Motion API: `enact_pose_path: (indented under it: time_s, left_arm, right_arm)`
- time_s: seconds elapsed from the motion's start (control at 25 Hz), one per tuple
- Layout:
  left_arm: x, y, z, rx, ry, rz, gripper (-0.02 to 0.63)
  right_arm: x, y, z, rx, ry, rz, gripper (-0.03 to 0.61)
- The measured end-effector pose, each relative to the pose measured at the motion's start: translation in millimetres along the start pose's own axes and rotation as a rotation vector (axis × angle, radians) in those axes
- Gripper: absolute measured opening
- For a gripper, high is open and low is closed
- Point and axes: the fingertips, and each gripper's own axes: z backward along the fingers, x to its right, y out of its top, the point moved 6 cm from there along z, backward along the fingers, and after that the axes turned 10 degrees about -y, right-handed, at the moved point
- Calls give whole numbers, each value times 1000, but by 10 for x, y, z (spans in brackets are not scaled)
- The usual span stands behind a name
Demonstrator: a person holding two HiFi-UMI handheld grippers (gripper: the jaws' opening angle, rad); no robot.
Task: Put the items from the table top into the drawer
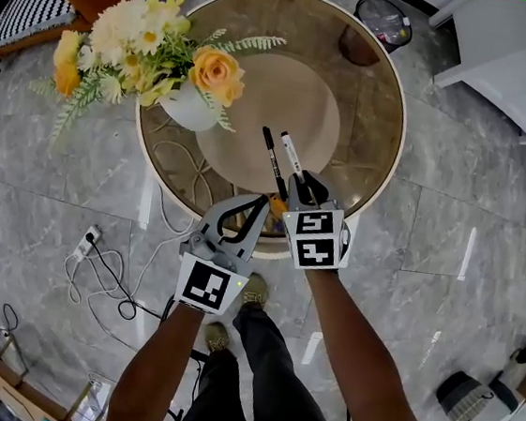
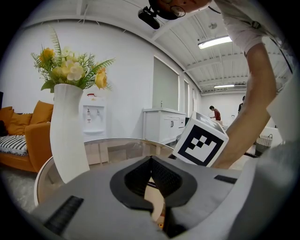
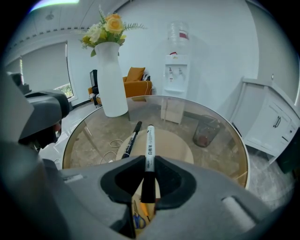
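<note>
While right gripper (image 3: 149,163) jaws pinch white marker (image 3: 150,140) (black cap, black print), left gripper (image 2: 151,163) jaws together.

Glass table (image 1: 380,95): right and far parts bare. Vase of flowers (image 1: 188,107) stands at left; black marker (image 1: 271,159) lies near front edge

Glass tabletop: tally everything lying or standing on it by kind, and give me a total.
Markers: 2 (black marker, white marker)
Vase of flowers: 1
Total: 3
</note>
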Motion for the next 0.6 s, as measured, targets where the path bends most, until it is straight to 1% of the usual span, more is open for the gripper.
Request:
enact_pose_path:
  time_s: [0.32,0.6]
  left_arm:
    - [82,26,42,8,-3,6,0]
    - [208,73,122,26,-14,5,0]
  right_arm:
    - [113,-5,285,79,-28,-20,66]
    - [8,-2,733,174,-33,-47,66]
